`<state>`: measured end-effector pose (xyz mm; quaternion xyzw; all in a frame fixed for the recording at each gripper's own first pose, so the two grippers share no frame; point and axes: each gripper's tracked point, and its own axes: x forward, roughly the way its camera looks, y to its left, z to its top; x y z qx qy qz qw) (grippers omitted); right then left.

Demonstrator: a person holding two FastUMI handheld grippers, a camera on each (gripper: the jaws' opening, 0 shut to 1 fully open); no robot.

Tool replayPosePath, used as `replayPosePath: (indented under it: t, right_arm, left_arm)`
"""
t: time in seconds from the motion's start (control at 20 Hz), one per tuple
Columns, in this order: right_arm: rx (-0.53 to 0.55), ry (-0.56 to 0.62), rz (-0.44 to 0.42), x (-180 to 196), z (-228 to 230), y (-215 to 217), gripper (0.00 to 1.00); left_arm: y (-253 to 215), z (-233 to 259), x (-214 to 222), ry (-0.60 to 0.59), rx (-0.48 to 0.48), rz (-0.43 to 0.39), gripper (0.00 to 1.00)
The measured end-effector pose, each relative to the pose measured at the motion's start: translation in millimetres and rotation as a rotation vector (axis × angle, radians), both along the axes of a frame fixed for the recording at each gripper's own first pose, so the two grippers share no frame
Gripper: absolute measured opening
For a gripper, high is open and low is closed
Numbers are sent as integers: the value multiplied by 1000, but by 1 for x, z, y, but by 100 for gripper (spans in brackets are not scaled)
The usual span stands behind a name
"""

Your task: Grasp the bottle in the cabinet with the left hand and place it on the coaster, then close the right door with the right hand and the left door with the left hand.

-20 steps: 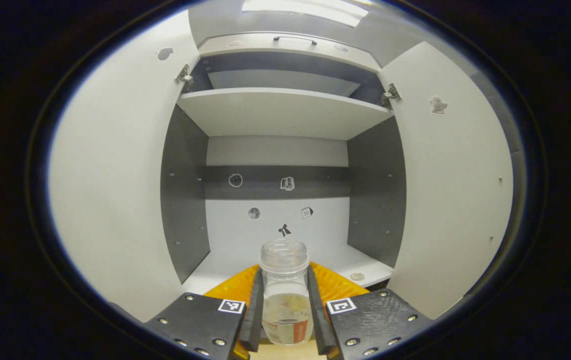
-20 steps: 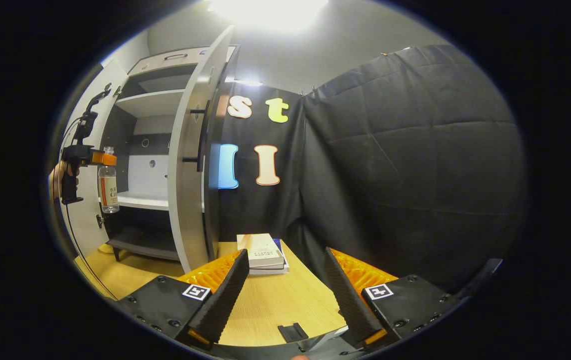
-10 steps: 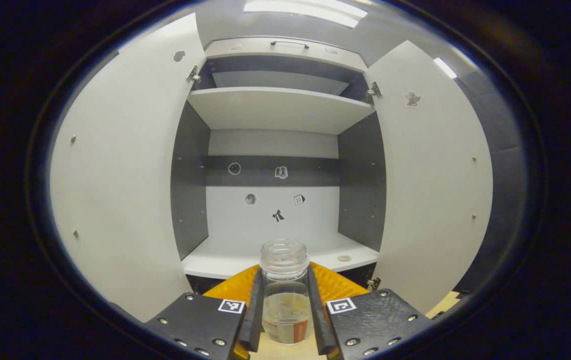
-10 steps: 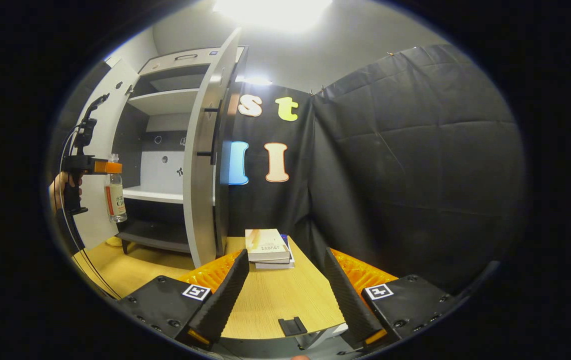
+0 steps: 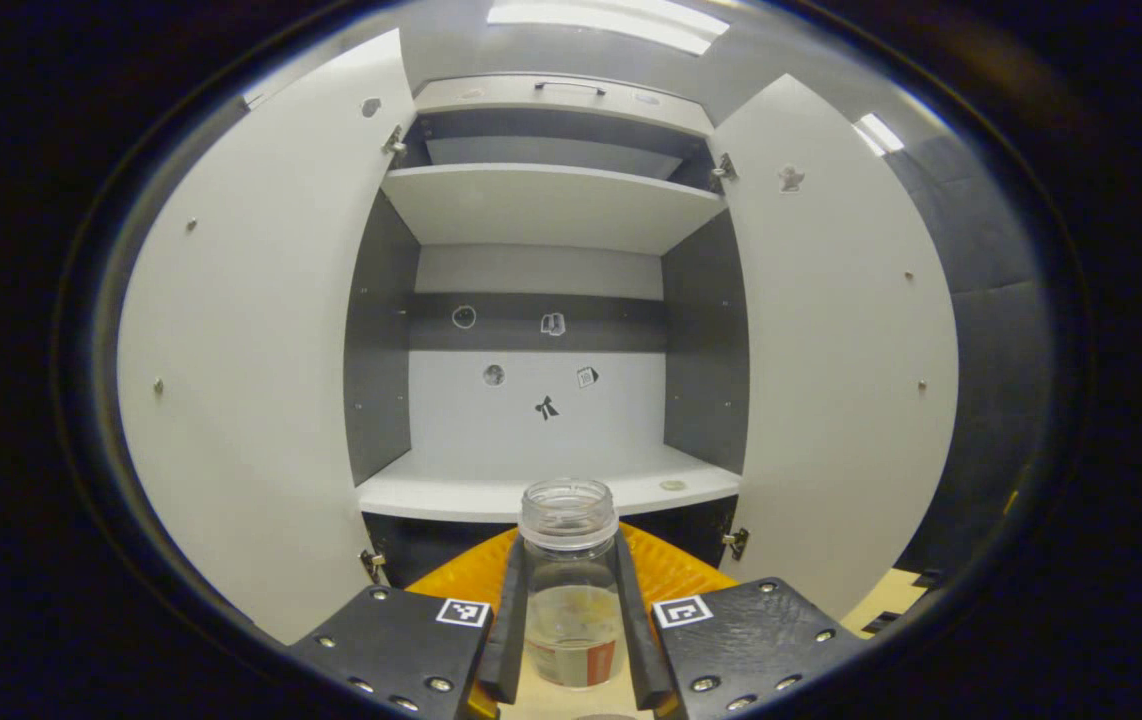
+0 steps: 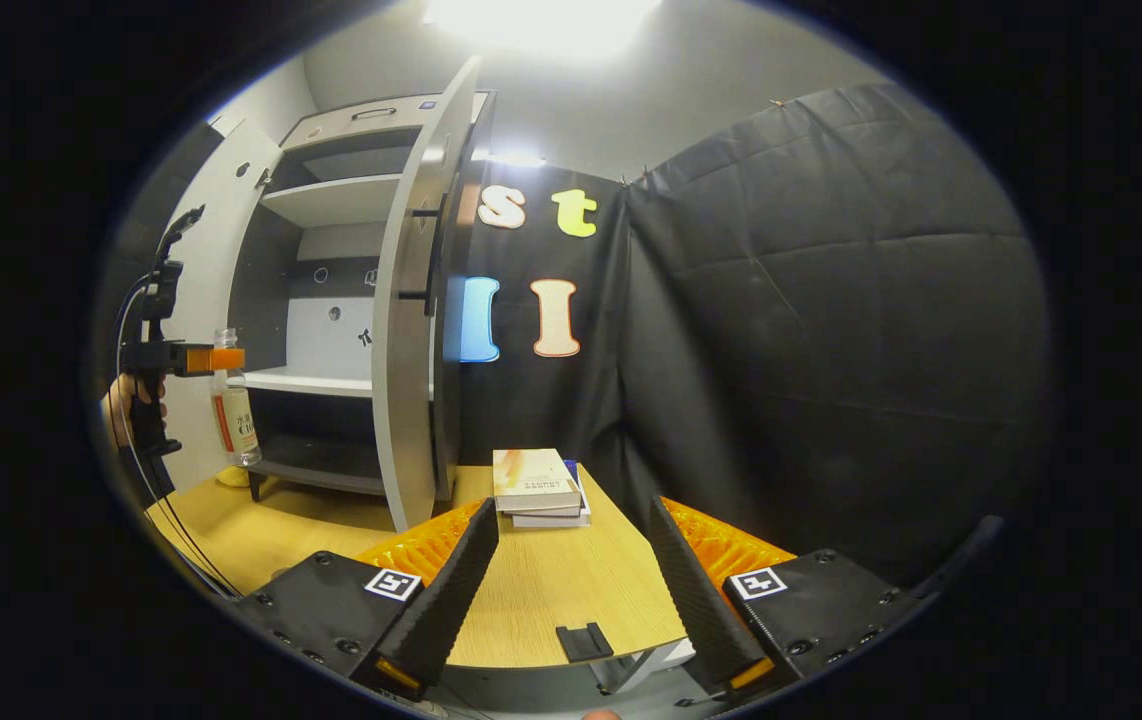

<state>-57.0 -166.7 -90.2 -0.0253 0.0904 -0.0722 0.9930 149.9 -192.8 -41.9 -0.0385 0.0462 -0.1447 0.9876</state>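
item: bottle [image 5: 571, 590], clear, uncapped, clamped below the neck between both fingers of the left claw [image 5: 571, 625], hung outside the open cabinet [image 5: 546, 400] over the wooden surface [image 6: 551, 600]; right claw [image 6: 571, 590] stood wide, idle; advised: kept upright, lowered slowly onto the coaster [image 6: 229, 478], released only once seated.

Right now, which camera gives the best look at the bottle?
The left gripper view: the bottle stands close up between the left gripper's fingers, showing its open neck and clear body. In the right gripper view the bottle is small and far off at the edge, but seen whole from the side, in front of the cabinet.
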Motion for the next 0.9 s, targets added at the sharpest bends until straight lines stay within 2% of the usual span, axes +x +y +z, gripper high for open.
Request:
replayPosePath:
  t: [0.1,0.15,0.2,0.25,0.3,0.4,0.45,0.5,0.6,0.7,0.8,0.9]
  right_arm:
    - [-3,1,0,0,-1,1,96]
    - [-6,4,1,1,-1,3,93]
    - [-10,7,4,2,-2,5,96]
    - [-14,11,8,0,-4,5,93]
    - [-19,15,11,-1,-6,5,96]
    - [-26,24,17,-4,-9,5,96]
    - [-28,27,20,-5,-10,6,93]
    - [-29,29,21,-5,-10,6,96]
    - [-33,26,18,-5,-10,5,93]
    - [-33,25,10,-8,-10,3,96]
    - [-32,32,1,-10,-14,0,93]
    - [-25,49,0,-11,-20,1,96]
  left_arm:
    - [-2,-14,-6,4,-4,-4,43]
    - [-3,-21,-9,7,-7,-5,43]
    - [-4,-29,-12,10,-8,-5,43]
    - [-6,-38,-16,15,-8,-5,43]
    - [-7,-46,-18,23,-4,-5,45]
    - [-9,-64,-26,41,0,-8,45]
    - [-10,-72,-29,47,0,-9,45]
    - [-11,-78,-32,50,-3,-11,44]
    - [-13,-89,-36,55,-5,-14,44]
    - [-15,-103,-41,65,2,-14,44]
    - [-20,-118,-45,82,-7,-27,44]
    - [-23,-133,-50,96,-7,-30,45]
